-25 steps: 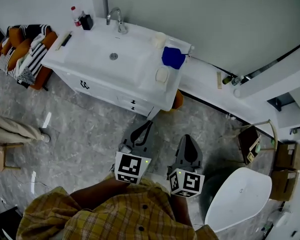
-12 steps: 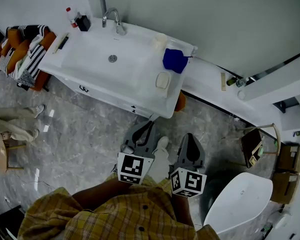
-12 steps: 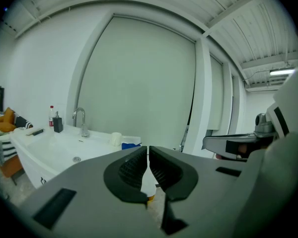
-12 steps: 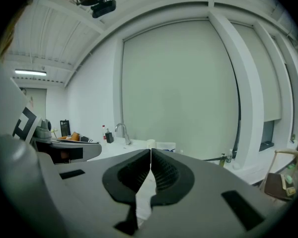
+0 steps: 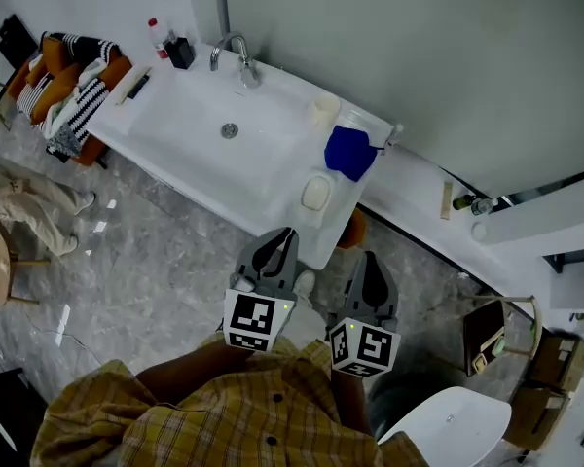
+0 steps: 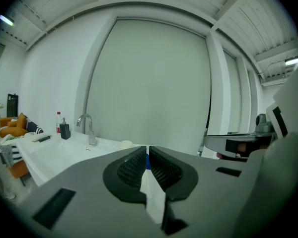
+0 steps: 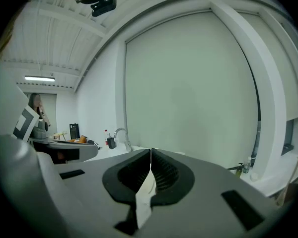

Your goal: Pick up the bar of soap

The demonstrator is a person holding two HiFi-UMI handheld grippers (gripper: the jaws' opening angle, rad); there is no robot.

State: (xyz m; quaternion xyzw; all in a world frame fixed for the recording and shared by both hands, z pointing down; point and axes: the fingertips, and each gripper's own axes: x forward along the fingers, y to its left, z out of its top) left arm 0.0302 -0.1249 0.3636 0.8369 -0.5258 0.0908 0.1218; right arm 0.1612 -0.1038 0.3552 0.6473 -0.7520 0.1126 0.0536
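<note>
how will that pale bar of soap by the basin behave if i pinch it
The bar of soap looks small and solid: probably stiff and light. Its rounded edges, beside the basin, suggest it could slip out of a pinch. It lies flat, so rolling seems unlikely.

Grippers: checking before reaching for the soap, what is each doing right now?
Left gripper: closed, holding nothing.
Right gripper: closed, holding nothing.

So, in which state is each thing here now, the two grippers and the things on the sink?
Left gripper: shut, holding nothing.
Right gripper: shut, holding nothing.
Soap: lying flat beside the basin, untouched.
Blue cloth: crumpled, on the counter near the soap.
Bottle: upright, red cap on.
</note>
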